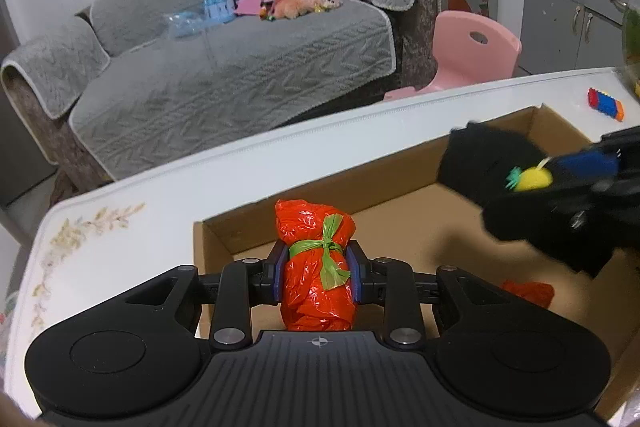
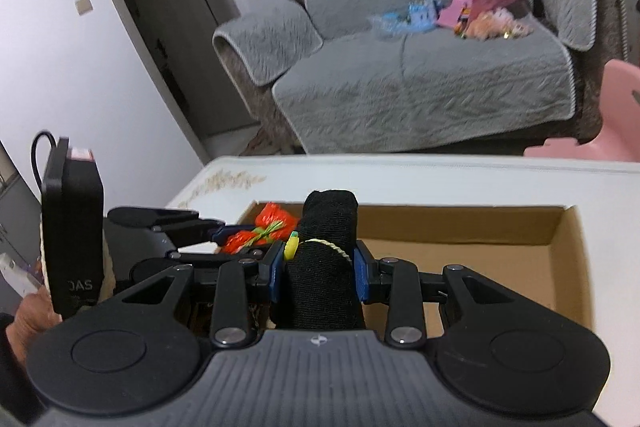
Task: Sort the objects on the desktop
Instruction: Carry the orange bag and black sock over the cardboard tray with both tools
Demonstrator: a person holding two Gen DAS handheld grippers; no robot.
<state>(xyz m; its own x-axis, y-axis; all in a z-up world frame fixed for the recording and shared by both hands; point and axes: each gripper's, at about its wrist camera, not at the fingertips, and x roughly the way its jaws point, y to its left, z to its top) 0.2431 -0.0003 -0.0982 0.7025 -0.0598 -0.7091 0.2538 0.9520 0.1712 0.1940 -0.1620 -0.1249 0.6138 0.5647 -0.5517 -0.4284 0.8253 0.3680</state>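
Observation:
My left gripper [image 1: 318, 273] is shut on an orange plastic bundle [image 1: 316, 267] tied with a green strip, held over the near left corner of an open cardboard box [image 1: 360, 187]. My right gripper [image 2: 320, 269] is shut on a rolled black cloth [image 2: 326, 267] bound with a band that carries a small yellow pineapple charm [image 2: 292, 245]. It holds the roll above the box [image 2: 568, 251]. In the left wrist view the right gripper and black cloth [image 1: 488, 163] hover over the box at the right. In the right wrist view the left gripper with the orange bundle [image 2: 260, 229] is to the left.
Another orange piece [image 1: 530, 293] lies on the box floor. The box sits on a white table [image 1: 160, 195]. A colourful toy [image 1: 606, 103] lies at the table's far right. A grey sofa [image 1: 240, 67] and a pink chair [image 1: 472, 51] stand behind the table.

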